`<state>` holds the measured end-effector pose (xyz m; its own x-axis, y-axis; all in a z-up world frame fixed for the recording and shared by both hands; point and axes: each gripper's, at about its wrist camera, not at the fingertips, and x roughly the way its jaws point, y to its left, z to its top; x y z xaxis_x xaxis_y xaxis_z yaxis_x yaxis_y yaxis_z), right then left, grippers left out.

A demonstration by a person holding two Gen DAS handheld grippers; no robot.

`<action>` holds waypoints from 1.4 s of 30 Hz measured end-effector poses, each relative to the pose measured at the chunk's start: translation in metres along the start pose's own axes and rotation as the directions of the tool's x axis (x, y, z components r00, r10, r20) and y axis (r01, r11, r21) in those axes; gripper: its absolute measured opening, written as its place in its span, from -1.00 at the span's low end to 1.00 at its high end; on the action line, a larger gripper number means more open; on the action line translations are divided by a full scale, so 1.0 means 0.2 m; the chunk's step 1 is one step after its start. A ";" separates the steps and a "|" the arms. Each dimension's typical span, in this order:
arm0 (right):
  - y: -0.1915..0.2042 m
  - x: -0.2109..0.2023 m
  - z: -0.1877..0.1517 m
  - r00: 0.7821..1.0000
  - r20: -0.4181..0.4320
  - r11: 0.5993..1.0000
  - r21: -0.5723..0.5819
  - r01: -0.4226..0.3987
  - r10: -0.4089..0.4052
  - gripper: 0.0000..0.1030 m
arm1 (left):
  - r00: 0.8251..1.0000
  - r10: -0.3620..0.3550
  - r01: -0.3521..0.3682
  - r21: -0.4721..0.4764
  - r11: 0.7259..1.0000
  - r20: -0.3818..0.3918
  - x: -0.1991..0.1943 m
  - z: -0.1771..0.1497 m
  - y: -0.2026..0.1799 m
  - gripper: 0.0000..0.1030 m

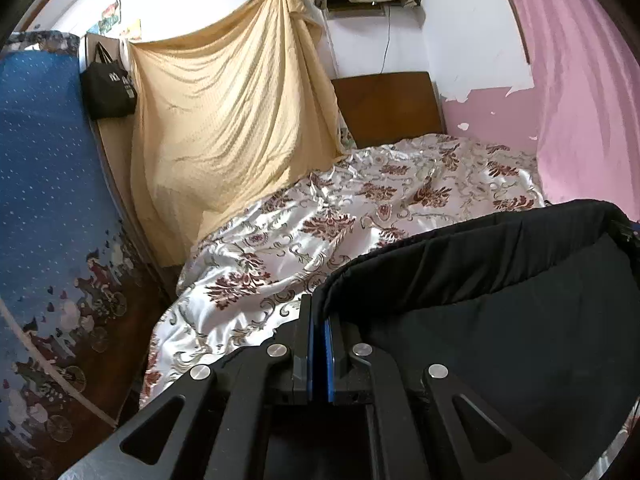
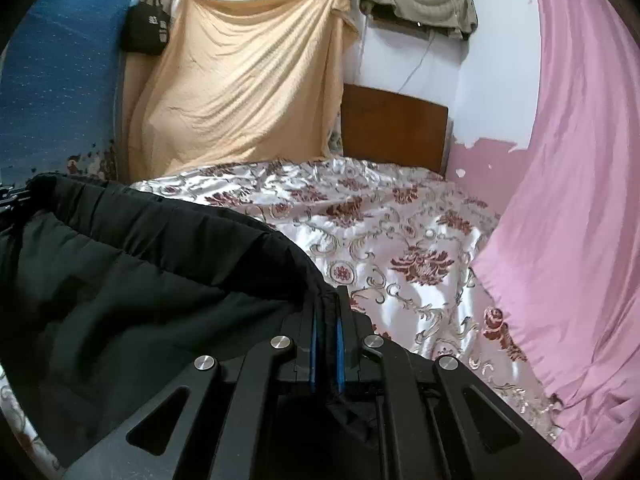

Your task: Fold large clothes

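Observation:
A large black garment [image 1: 500, 288] hangs stretched between my two grippers above the bed. My left gripper [image 1: 319, 312] is shut on its left edge, the cloth pinched between the blue pads. The garment [image 2: 140, 280] fills the lower left of the right wrist view. My right gripper [image 2: 328, 308] is shut on its right edge, with black cloth running down between the pads. The other gripper shows as a dark shape at the far end of the garment in each view.
A bed with a shiny floral bedspread [image 1: 320, 216] lies below and ahead, also in the right wrist view [image 2: 400, 232]. A wooden headboard [image 2: 394, 128], a hung yellow sheet [image 1: 224, 120], a pink curtain [image 2: 568, 200] on the right and a blue mattress [image 1: 44, 160] on the left surround it.

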<state>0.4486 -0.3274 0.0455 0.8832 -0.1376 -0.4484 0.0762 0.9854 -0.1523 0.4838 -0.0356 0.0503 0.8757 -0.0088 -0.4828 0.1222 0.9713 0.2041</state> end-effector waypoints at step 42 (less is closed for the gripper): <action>0.04 0.13 -0.17 0.996 -0.026 0.997 0.012 -0.082 0.083 0.56 | 0.990 -0.117 0.103 -0.160 0.982 -0.083 0.18 -0.16 -0.04 0.72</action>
<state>0.4560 -0.3275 0.0023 0.8742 -0.0583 -0.4820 0.0088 0.9945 -0.1042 0.4991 -0.0362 0.0034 0.8136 -0.1030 -0.5722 0.1354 0.9907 0.0141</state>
